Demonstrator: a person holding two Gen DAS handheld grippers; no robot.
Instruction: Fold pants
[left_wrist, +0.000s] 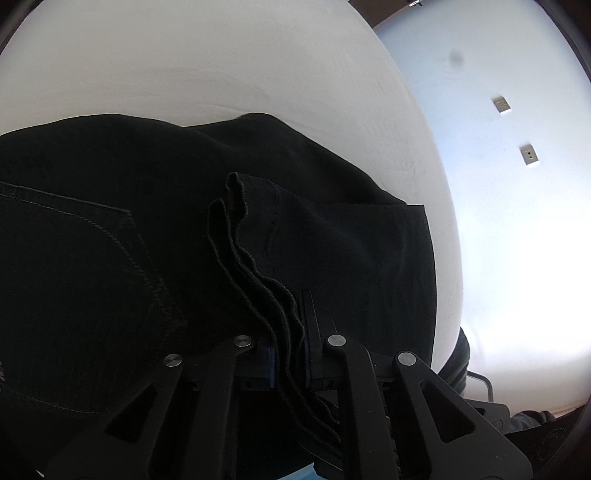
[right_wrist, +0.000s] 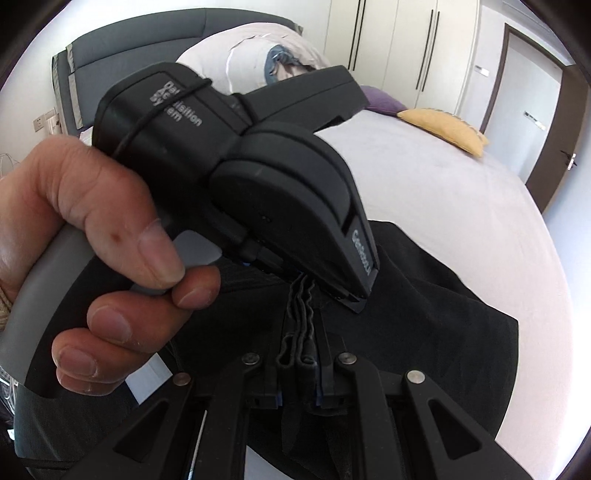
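Observation:
Black pants (left_wrist: 110, 229) lie on a white bed (left_wrist: 221, 66), partly folded, with a back pocket showing at the left. My left gripper (left_wrist: 290, 332) is shut on the stacked hem edges of the pants (left_wrist: 258, 273). In the right wrist view my right gripper (right_wrist: 299, 369) is shut on the same bundle of black hem layers (right_wrist: 301, 325). The left gripper's body (right_wrist: 258, 158), held by a hand (right_wrist: 92, 229), sits just ahead and pinches the hems a little farther along. The pants (right_wrist: 424, 314) spread over the bed below.
The white bed sheet (right_wrist: 424, 192) stretches away to a grey headboard (right_wrist: 140, 40), with pillows (right_wrist: 258, 48), a purple cushion (right_wrist: 380, 99) and a yellow cushion (right_wrist: 443, 127). White wardrobes (right_wrist: 406, 44) and a dark door frame (right_wrist: 554, 129) stand beyond. The bed edge (left_wrist: 443, 221) drops to a pale floor.

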